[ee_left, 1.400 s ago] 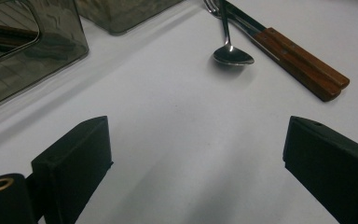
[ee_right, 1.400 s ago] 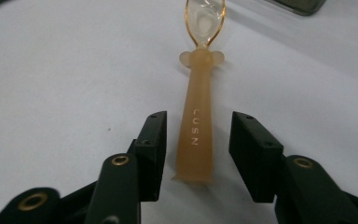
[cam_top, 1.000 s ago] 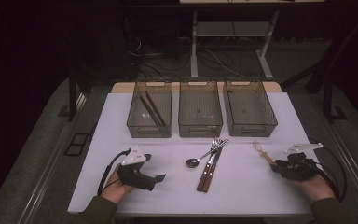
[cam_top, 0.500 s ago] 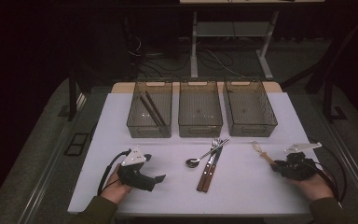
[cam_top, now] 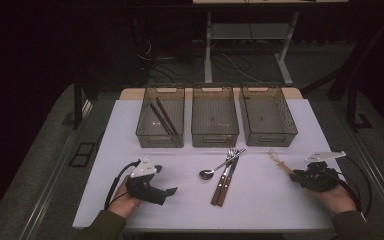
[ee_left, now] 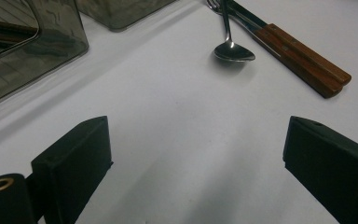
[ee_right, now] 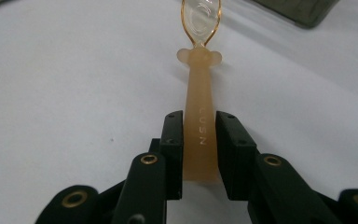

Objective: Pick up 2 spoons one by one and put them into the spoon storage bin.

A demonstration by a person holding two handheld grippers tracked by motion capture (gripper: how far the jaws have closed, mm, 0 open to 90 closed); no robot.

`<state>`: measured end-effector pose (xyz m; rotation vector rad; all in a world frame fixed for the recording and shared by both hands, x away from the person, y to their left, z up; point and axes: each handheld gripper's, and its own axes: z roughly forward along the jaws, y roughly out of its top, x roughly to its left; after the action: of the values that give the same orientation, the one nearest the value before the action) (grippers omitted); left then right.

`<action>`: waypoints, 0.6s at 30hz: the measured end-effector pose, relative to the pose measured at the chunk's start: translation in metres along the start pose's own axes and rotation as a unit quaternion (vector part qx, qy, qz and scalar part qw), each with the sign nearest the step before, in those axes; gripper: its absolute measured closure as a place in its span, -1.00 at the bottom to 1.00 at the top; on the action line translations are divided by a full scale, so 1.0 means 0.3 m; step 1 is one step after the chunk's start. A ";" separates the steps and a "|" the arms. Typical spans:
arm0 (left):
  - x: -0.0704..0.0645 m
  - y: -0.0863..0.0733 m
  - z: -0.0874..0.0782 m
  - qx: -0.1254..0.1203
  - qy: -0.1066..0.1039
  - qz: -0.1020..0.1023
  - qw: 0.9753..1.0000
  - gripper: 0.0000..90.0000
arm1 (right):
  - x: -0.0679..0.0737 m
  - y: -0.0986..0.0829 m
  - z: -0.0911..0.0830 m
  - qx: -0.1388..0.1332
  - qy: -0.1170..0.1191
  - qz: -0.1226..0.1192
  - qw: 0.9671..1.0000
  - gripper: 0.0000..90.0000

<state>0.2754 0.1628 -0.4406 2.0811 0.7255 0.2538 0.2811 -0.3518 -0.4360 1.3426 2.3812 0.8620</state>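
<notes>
the translucent orange spoon [ee_right: 199, 112] lies on the white surface [cam_top: 260, 200], its handle clamped between the jaws of the right gripper [ee_right: 199, 140], bowl pointing away. the left gripper [ee_left: 196, 154] gapes wide with nothing between its jaws, a metal spoon [ee_left: 232, 49] ahead.

Three smoky translucent plastic bins [cam_top: 215, 134] sit in a row on the white table [cam_top: 130, 125]. The left black gripper [cam_top: 167, 192] rests open; the right black gripper [cam_top: 295, 176] grips a pale plastic spoon [cam_top: 278, 161].
</notes>
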 end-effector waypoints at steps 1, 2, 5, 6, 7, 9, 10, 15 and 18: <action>0.000 0.000 0.000 0.000 0.000 0.000 1.000 -0.86 | -0.001 0.002 -0.003 -0.005 0.003 -0.001 1.000 0.62; 0.000 0.000 0.000 0.000 0.000 0.000 1.000 -0.86 | 0.001 0.003 -0.007 -0.008 0.007 0.001 1.000 0.62; 0.000 0.000 0.001 0.001 0.000 0.001 1.000 -0.86 | 0.004 0.008 -0.015 -0.017 0.012 -0.002 1.000 0.62; 0.000 0.000 0.001 0.001 0.000 0.001 1.000 -0.86 | 0.007 0.009 -0.016 -0.021 0.014 -0.002 1.000 0.62; 0.000 0.000 0.001 0.001 0.000 0.001 1.000 -0.86 | 0.009 0.012 -0.019 -0.021 0.015 -0.003 1.000 0.62; 0.000 0.000 0.001 0.001 0.000 0.001 1.000 -0.86 | 0.013 0.015 -0.020 -0.025 0.018 -0.004 1.000 0.62; 0.001 0.000 0.001 0.003 0.000 0.001 1.000 -0.86 | 0.015 0.017 -0.022 -0.027 0.019 -0.003 0.999 0.62; 0.000 0.000 0.000 0.000 -0.001 0.000 1.000 -0.86 | 0.033 0.030 -0.025 -0.035 0.028 -0.007 0.999 0.62; 0.000 0.000 0.000 0.001 -0.002 0.000 1.000 -0.86 | 0.046 0.039 -0.025 -0.042 0.030 -0.009 0.999 0.62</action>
<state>0.2754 0.1628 -0.4408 2.0823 0.7236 0.2505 0.2779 -0.3382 -0.4222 1.2778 2.3693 1.0003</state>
